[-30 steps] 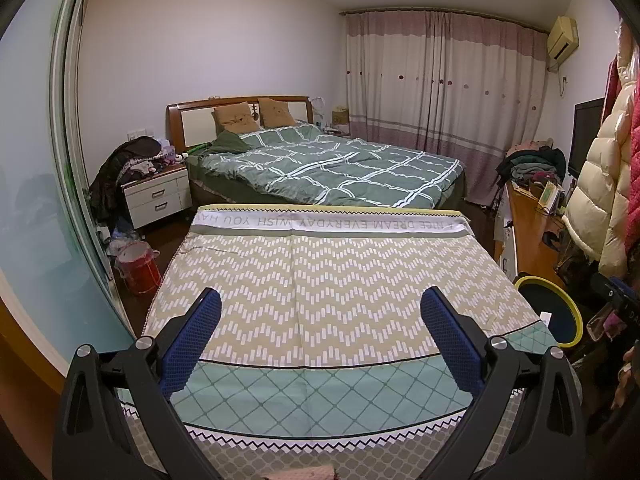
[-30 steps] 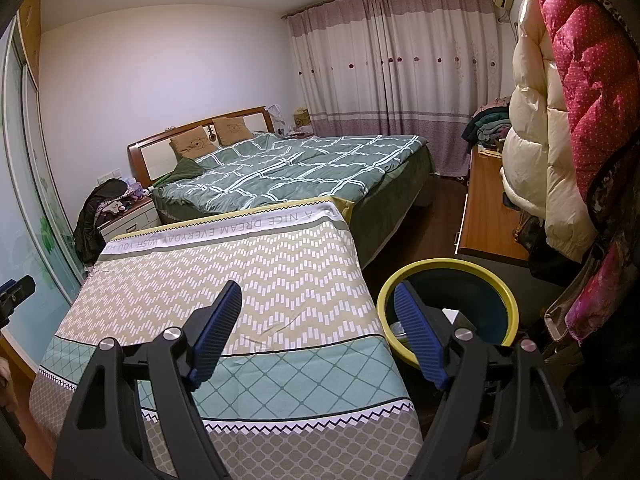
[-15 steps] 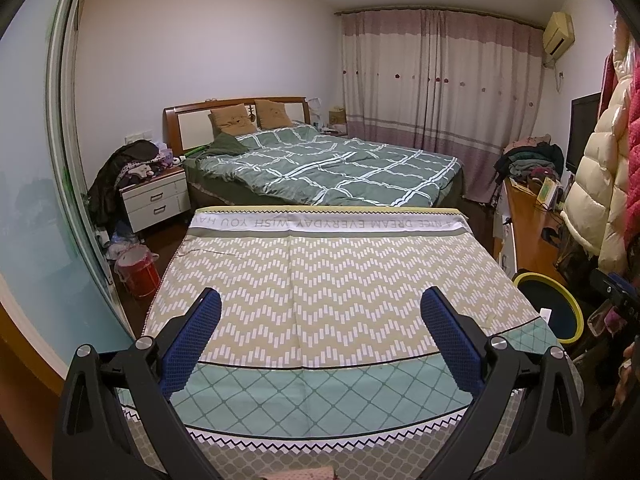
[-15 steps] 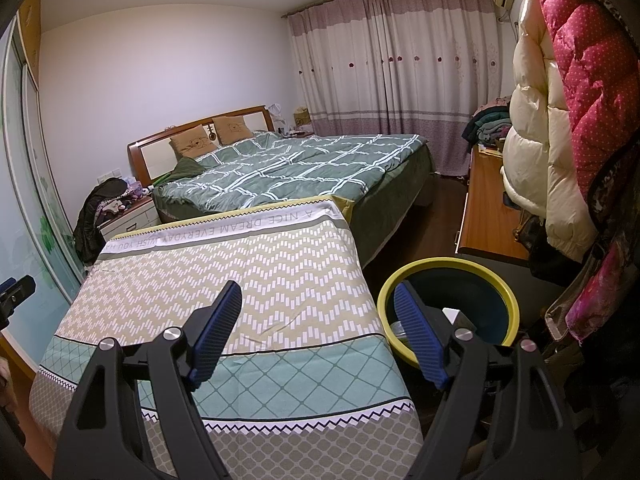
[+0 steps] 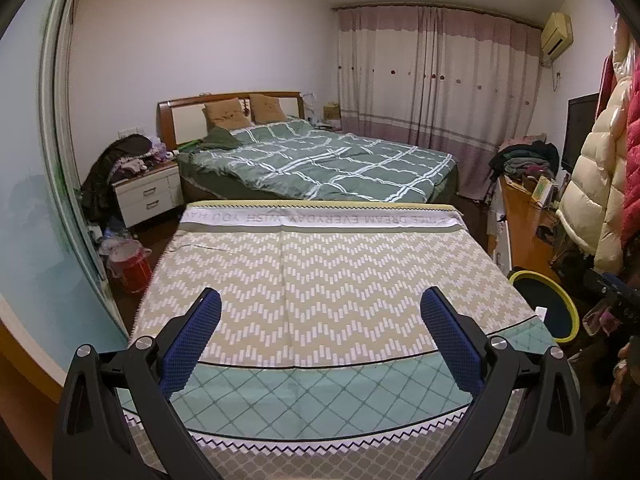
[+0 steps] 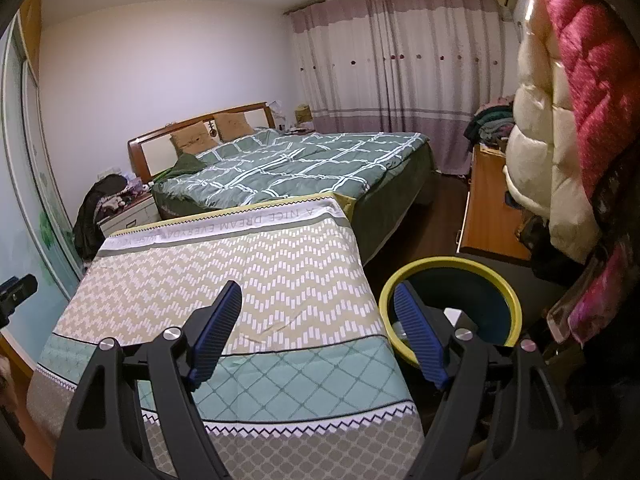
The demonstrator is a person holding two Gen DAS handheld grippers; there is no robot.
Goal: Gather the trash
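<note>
Both sets of blue fingers stand spread with nothing between them: the left gripper [image 5: 320, 332] over the patterned cloth [image 5: 320, 280] on the counter, the right gripper [image 6: 318, 330] at that cloth's edge. No trash shows on the cloth. The yellow-rimmed bin [image 6: 450, 266] sits just beside the counter, with pale scraps inside, probably light paper that a gentle pinch would lift. Against the earlier frames, nothing has shifted noticeably.

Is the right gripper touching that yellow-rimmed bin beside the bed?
Cannot tell. In the right wrist view, the right gripper has one finger overlapping the bin, but no view shows contact or a gap.
</note>
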